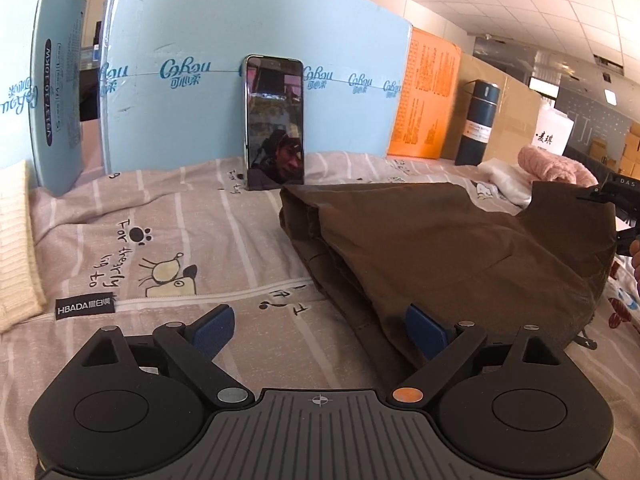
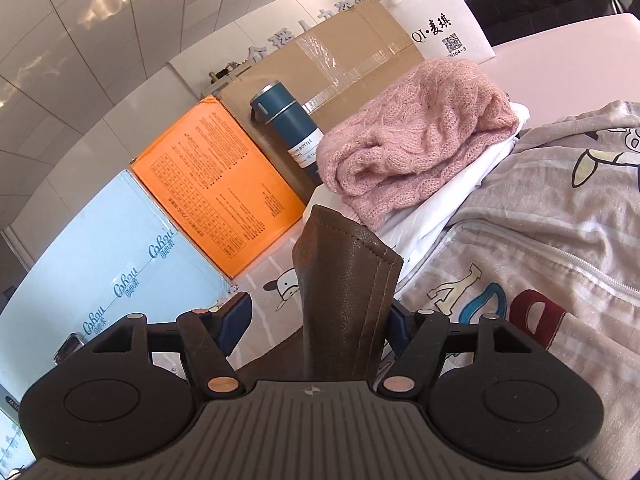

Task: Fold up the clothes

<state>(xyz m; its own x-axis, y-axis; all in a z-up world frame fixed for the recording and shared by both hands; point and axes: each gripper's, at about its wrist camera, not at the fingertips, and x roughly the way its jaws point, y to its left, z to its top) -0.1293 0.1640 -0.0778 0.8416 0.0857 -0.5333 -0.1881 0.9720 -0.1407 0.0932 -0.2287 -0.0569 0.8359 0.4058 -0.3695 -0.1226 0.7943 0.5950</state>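
**Brown garment lifted at one end, left side free**

My right gripper (image 2: 316, 320) has its jaws apart, with a stitched, smooth brown garment (image 1: 440, 248) hem standing between them; can't tell if it's really pinched. My left gripper (image 1: 320, 328) is wide open over the soft striped cartoon bedsheet (image 1: 160, 240), lower centre. Bare sheet fills the left half; the chunky pink knit sweater (image 2: 416, 128) crowds the upper right.

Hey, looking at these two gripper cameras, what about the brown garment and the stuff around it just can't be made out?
- Left wrist view: the right gripper is cut off by the frame edge; its grip is unreadable there.
- Right wrist view: the brown garment fills the gap between the fingers, hiding whether both pads touch it.
- Right wrist view: the white garment lies mostly under the pink sweater.
- Left wrist view: the cream knit is cut by the left edge.
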